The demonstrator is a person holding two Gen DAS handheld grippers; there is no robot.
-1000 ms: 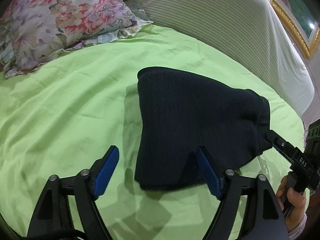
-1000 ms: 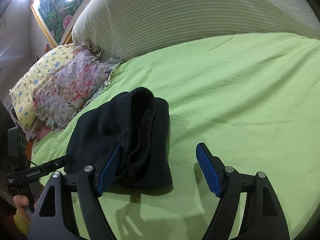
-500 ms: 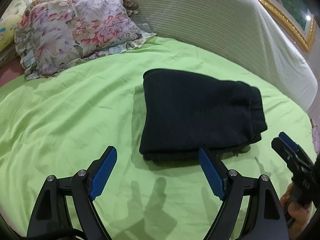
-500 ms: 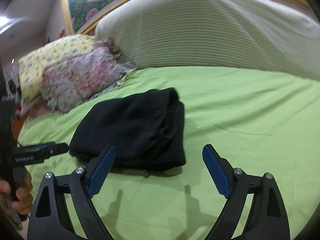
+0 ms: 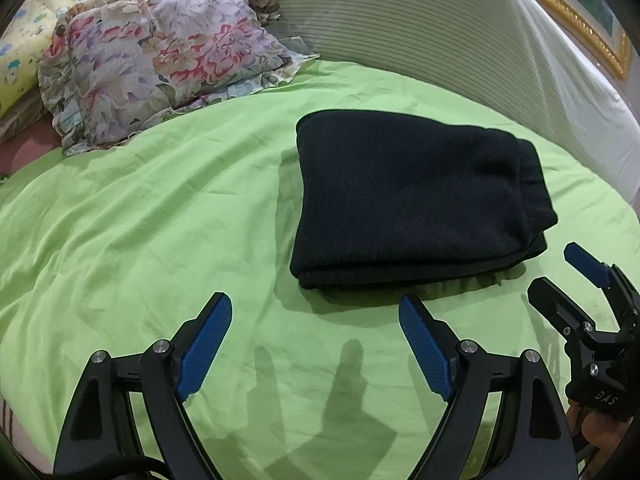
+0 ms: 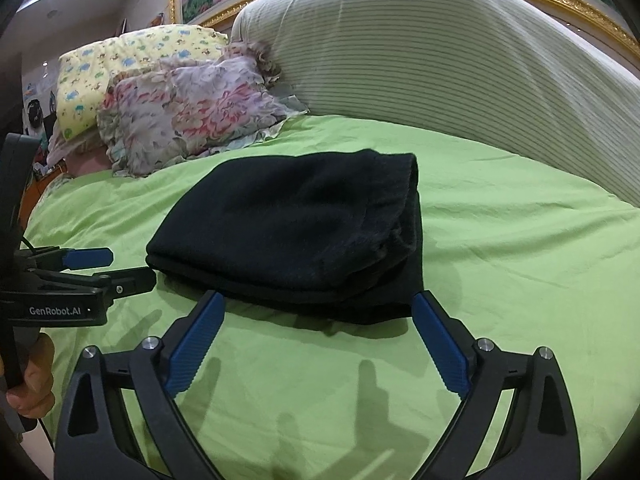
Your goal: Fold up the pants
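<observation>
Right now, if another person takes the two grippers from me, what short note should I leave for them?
Left gripper: open, holds nothing, in front of the near edge of the pants.
Right gripper: open, holds nothing, its fingertips close to the near edge of the pants.
Black pants: folded into a compact stack of layers, lying flat on the green sheet, apart from the floral pillow.
Done: the fold looks finished.
Left: probably nothing; perhaps tidy the uneven layer ends on the right side, then move both grippers away.
</observation>
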